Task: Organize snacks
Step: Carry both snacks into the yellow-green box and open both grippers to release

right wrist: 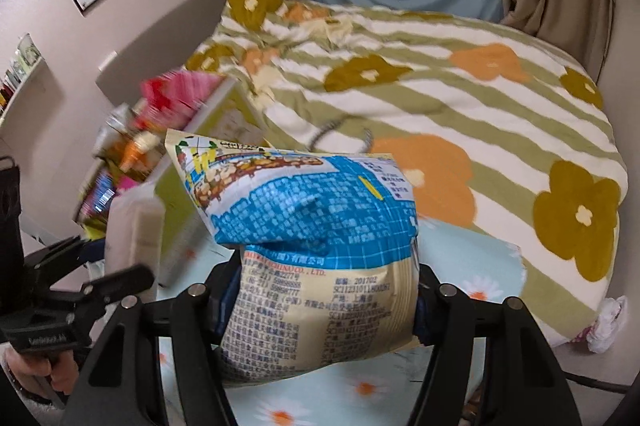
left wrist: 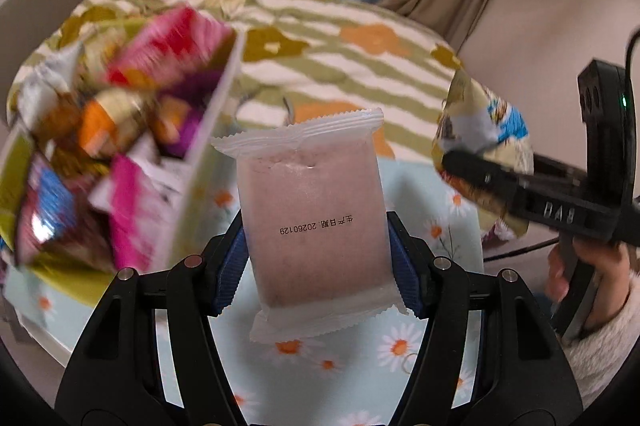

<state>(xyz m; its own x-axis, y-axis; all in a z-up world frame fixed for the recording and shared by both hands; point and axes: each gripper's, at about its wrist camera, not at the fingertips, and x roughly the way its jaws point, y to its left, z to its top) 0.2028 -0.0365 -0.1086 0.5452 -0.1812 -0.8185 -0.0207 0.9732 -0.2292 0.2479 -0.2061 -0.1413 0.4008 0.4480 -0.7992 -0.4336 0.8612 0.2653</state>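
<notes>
Left wrist view: the left gripper (left wrist: 318,246) pinches a pink wafer packet (left wrist: 316,210) and the right gripper (right wrist: 320,306) clamps a puffy chip bag (right wrist: 312,246), both just right of the overfull snack box (left wrist: 200,162), which could spill if nudged.

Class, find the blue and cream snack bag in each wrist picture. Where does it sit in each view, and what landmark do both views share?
Left wrist view: the blue and cream snack bag is at the right edge, clamped in the right gripper.
Right wrist view: the bag fills the lower centre, between that gripper's fingers.
Shared landmark: the snack box at left.
</notes>
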